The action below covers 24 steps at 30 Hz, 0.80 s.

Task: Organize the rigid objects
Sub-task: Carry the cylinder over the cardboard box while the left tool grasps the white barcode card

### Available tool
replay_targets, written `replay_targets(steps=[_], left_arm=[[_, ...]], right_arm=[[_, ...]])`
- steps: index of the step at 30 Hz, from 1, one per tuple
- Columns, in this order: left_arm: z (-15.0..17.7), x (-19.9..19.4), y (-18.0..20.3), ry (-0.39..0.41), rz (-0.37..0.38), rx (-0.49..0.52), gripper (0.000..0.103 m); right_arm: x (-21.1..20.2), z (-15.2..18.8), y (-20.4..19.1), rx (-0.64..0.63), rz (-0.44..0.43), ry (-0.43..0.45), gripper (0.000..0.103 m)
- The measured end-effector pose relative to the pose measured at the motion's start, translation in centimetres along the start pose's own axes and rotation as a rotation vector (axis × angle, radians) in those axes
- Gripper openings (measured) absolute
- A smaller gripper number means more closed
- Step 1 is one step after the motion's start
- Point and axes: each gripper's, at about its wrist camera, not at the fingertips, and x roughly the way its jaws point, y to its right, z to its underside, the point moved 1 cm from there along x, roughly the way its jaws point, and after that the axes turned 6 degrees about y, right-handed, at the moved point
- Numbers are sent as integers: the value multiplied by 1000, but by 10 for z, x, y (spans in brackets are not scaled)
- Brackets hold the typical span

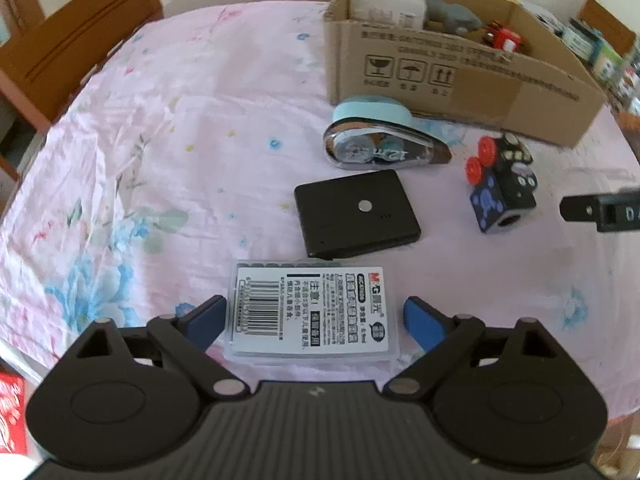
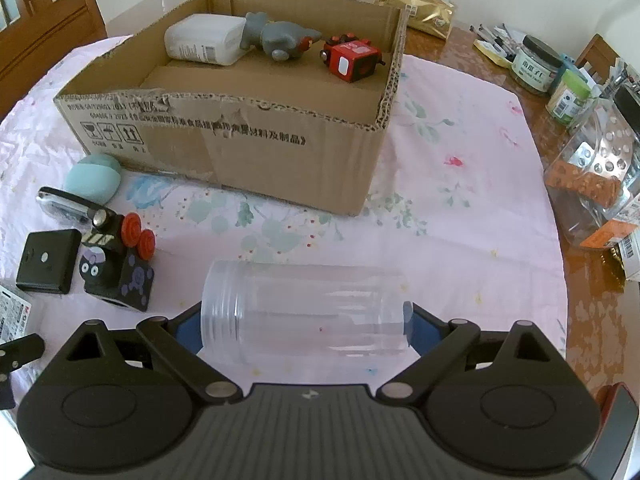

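Observation:
My left gripper (image 1: 312, 316) is open, its blue fingers on either side of a clear refill case with a white barcode label (image 1: 312, 312) that lies on the pink cloth. Beyond it lie a black flat box (image 1: 356, 214), a blue correction tape (image 1: 380, 140) and a black toy cube with red wheels (image 1: 502, 184). My right gripper (image 2: 304, 320) is shut on a clear plastic jar (image 2: 304, 312) held sideways, end to end. A cardboard box (image 2: 256, 140) behind it holds a white bottle (image 2: 204, 40), a grey toy (image 2: 276, 36) and a red cube (image 2: 352, 60).
Wooden chairs (image 1: 68, 48) stand at the table's far side. Jars (image 2: 536, 64), a clear container of packets (image 2: 592, 184) and a gold bag (image 2: 420, 12) crowd the right edge. The pink cloth (image 2: 452, 200) right of the box is bare.

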Motion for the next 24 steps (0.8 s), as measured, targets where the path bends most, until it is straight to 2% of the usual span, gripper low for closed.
replay_targets(steps=[9, 11, 14, 24], left_arm=[[-1, 1, -2, 10, 6, 1, 90], [-2, 1, -1, 7, 14, 15, 90], [-5, -1, -3, 4, 30, 29, 90], [-20, -26, -8, 12, 93, 135, 90]], right_arm=[[4, -6, -1, 26, -9, -6, 98], [4, -7, -3, 8, 6, -8, 94], [3, -9, -3, -1, 14, -14, 94], [-21, -22, -1, -79, -15, 16, 94]])
